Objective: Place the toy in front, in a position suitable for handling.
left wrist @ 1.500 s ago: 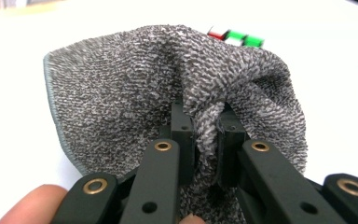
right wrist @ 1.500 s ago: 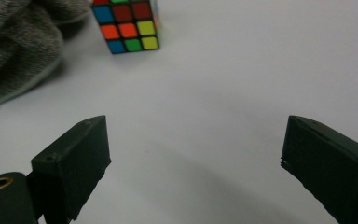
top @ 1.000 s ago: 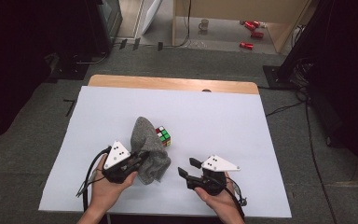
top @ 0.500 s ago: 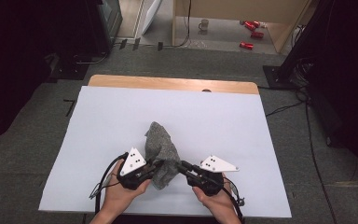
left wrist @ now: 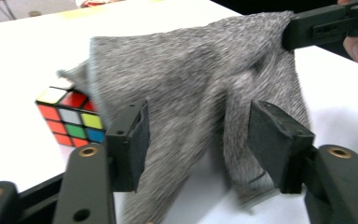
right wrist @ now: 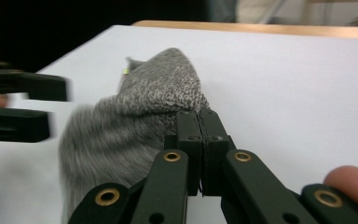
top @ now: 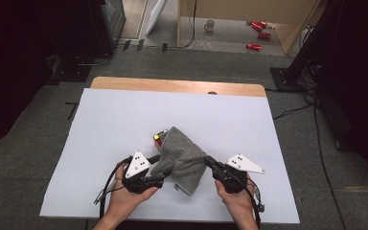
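Your right gripper (top: 210, 163) pinches the grey cloth (top: 182, 158) at its tips. Your left gripper (left wrist: 198, 135) has just been opening; the cloth hangs unpressed between its jaws, beside the cube (left wrist: 70, 116).

A white sheet (top: 124, 124) covers a wooden table (top: 172, 85), whose bare edge shows at 12 o'clock. Grey carpet (top: 43, 143) lies all around. At 12 o'clock, past the table, the floor is lighter and brightly lit; a mug (top: 210, 25) stands there, and red cans (top: 258, 33) lie at 1 o'clock beside a wooden panel (top: 287, 28). Dark equipment (top: 76, 33) fills 10 to 11 o'clock, and a black stand (top: 316, 43) rises at 2 o'clock. Cables (top: 292, 112) trail over the carpet at 3 o'clock.
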`<action>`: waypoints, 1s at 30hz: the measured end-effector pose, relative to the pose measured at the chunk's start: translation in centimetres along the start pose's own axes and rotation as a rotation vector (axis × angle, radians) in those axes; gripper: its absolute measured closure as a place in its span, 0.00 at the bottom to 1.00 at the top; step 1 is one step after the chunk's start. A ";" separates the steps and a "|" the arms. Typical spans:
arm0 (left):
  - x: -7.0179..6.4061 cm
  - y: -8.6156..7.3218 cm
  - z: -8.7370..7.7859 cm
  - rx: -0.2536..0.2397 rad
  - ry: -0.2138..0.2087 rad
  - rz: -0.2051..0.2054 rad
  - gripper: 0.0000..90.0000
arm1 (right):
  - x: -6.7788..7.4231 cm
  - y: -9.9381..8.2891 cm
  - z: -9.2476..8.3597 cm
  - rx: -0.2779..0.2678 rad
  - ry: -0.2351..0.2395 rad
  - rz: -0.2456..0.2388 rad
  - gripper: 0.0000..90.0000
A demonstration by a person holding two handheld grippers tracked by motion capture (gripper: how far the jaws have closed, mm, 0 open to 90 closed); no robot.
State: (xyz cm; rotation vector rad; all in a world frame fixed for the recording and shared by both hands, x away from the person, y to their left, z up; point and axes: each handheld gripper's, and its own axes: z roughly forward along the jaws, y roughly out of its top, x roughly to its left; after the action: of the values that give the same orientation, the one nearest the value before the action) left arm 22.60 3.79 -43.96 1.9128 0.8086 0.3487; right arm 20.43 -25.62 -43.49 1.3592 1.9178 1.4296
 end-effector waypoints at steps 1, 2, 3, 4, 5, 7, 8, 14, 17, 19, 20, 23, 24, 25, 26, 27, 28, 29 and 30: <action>0.4 -0.1 -0.2 -0.009 0.006 -0.014 0.39 | -0.8 0.1 -0.3 -0.010 -0.037 0.010 1.00; 0.4 -0.1 -0.2 -0.009 0.006 -0.014 0.38 | -1.3 0.1 -0.5 -0.016 -0.055 0.012 1.00; 0.6 -0.2 -0.3 -0.012 0.015 -0.021 0.38 | -1.3 0.1 -0.5 -0.016 -0.055 0.012 1.00; 0.9 -0.2 -0.4 -0.013 0.024 -0.028 0.36 | -1.8 0.2 -0.7 -0.020 -0.077 0.018 1.00; 1.2 -0.3 -0.4 -0.013 0.034 -0.034 0.35 | -2.3 0.2 -0.9 -0.022 -0.095 0.027 1.00; 1.7 -0.4 -0.4 -0.008 0.059 -0.044 0.32 | -3.5 0.1 -1.4 -0.030 -0.151 0.032 1.00; 2.1 -0.6 -0.2 -0.006 0.071 -0.053 0.32 | -3.5 0.1 -1.4 -0.030 -0.151 0.032 1.00; 3.9 -1.3 1.3 0.026 0.125 -0.066 0.27 | -5.6 -0.3 -1.9 -0.026 -0.250 0.054 1.00; 4.9 -1.6 2.2 0.042 0.122 -0.082 0.24 | -6.3 -0.8 -1.7 0.001 -0.243 0.068 0.84; 5.4 -1.6 2.8 0.046 0.117 -0.087 0.23 | -6.3 -0.9 -1.6 0.005 -0.238 0.069 0.77; 5.7 -1.6 3.0 0.046 0.114 -0.088 0.22 | -6.2 -1.0 -1.4 0.014 -0.234 0.062 0.67; 6.1 -1.5 3.7 0.054 0.108 -0.079 0.21 | -6.1 -1.0 -1.3 0.014 -0.226 0.061 0.57; 6.3 -1.5 4.1 0.057 0.109 -0.074 0.20 | -6.1 -1.0 -1.2 0.014 -0.225 0.058 0.54; 6.3 -1.5 4.4 0.063 0.110 -0.071 0.20 | -6.1 -1.0 -1.2 0.016 -0.223 0.057 0.50; 6.5 -1.6 4.7 0.071 0.113 -0.065 0.19 | -6.1 -1.1 -1.1 0.022 -0.231 0.054 0.44; 6.7 -1.6 5.0 0.078 0.113 -0.065 0.19 | -6.1 -1.1 -1.1 0.022 -0.231 0.054 0.44; 6.8 -1.6 5.3 0.084 0.113 -0.065 0.19 | -6.0 -1.1 -1.0 0.026 -0.234 0.053 0.43; 7.0 -1.6 5.7 0.092 0.116 -0.067 0.19 | -6.0 -1.2 -0.9 0.036 -0.237 0.055 0.39; 7.0 -1.6 5.7 0.092 0.116 -0.067 0.18 | -6.0 -1.2 -0.9 0.036 -0.237 0.055 0.39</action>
State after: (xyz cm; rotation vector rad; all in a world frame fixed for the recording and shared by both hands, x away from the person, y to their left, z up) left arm 30.33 5.05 -48.79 1.9592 0.9784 0.3903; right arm 21.90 -31.24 -45.53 1.5342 1.7734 1.2024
